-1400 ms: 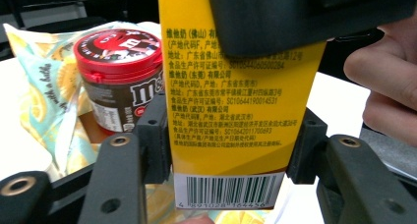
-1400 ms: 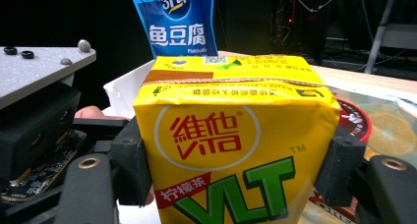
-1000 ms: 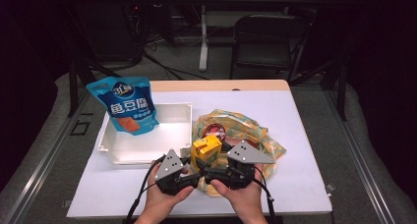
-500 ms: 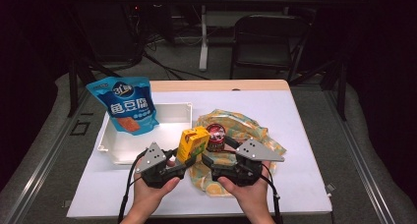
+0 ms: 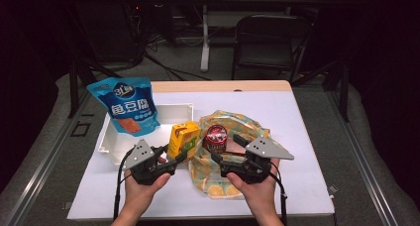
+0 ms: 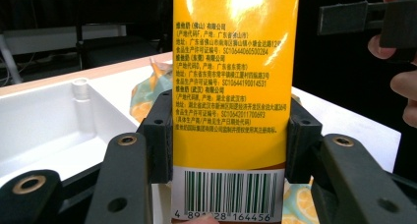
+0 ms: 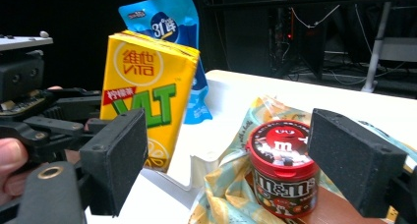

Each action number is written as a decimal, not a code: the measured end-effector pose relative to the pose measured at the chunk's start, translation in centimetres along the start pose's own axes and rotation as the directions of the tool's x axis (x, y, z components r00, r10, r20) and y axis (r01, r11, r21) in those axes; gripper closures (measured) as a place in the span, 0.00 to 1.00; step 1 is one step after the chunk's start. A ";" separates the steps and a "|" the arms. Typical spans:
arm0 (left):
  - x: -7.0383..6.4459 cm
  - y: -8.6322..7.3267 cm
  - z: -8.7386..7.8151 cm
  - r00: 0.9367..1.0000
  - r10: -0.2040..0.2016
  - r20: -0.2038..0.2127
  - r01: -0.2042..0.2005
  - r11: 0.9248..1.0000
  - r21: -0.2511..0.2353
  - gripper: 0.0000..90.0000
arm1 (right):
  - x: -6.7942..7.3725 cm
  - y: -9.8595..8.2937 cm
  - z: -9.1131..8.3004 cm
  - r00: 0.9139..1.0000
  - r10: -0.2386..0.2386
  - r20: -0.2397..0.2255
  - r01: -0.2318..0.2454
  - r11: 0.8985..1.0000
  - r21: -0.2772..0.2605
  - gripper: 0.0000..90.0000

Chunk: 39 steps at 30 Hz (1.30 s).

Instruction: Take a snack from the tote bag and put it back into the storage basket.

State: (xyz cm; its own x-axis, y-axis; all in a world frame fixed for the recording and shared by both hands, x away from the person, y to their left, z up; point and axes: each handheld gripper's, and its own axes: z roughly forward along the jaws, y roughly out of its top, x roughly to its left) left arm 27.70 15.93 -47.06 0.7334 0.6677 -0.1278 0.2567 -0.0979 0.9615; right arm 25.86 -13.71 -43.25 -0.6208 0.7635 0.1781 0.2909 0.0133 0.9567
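The left gripper (image 5: 179,155) has lifted the yellow juice box (image 5: 183,140), jaws squeezed on it, left from the cloth bag (image 5: 225,179) toward the white tray (image 5: 111,139), while the right gripper (image 5: 224,151) waits wide open, holding nothing.

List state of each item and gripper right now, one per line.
left gripper: shut on the yellow carton, held clear of the table
yellow carton: upright, slightly tilted, lifted beside the tray
right gripper: open, jaws either side of the candy tub, not touching
candy tub: upright, lid on, sitting on the bag
bag: lying flat, crumpled
blue pouch: standing in the tray, sealed
white tray: on the table
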 end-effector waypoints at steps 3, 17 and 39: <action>0.6 0.0 -0.2 1.000 -0.011 0.002 0.011 1.000 -0.001 0.57 | -0.2 -0.1 0.1 1.000 0.005 0.007 -0.005 1.000 0.003 0.18; 4.5 -2.4 -0.3 0.992 -0.094 -0.081 0.092 0.995 -0.026 0.58 | -0.6 -0.6 0.4 1.000 0.011 0.030 -0.011 1.000 0.014 0.19; 8.8 -6.6 5.1 0.958 -0.108 -0.264 0.130 0.989 0.069 0.58 | -1.1 -1.7 1.0 0.999 0.016 0.051 -0.018 0.999 0.042 0.19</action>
State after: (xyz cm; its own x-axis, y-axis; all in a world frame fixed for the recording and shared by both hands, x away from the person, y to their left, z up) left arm 35.65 18.69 -55.78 0.5091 0.8453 -0.1621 0.3926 -0.0605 0.9177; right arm 26.80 -13.97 -45.35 -0.5782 0.7954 0.1817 0.3328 0.0266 0.9426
